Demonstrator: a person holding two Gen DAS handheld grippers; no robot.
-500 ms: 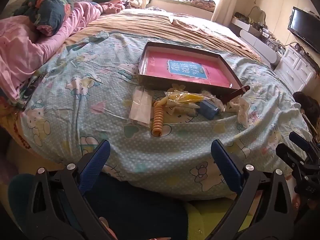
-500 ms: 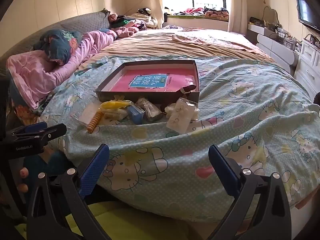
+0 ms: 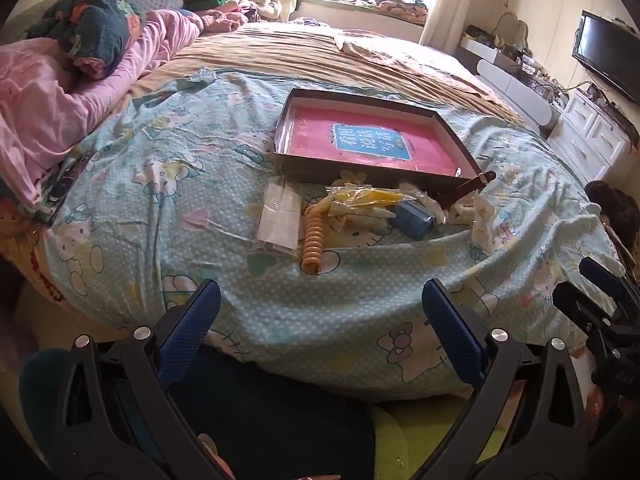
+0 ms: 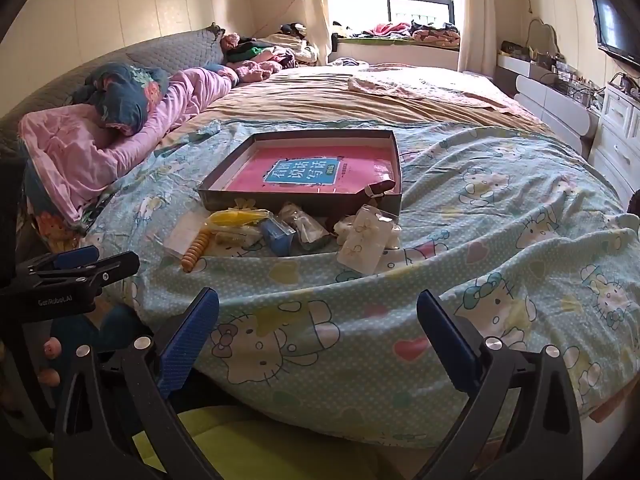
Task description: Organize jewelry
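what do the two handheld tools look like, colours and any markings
Both tools match: black plastic frames with triangular cut-outs, silver round bolts at the pivots, and blue textured pads lining the inner faces of the fingers. The left tool and right tool look alike. In the right wrist view, the left tool's side carries small white lettering, too small to read surely.
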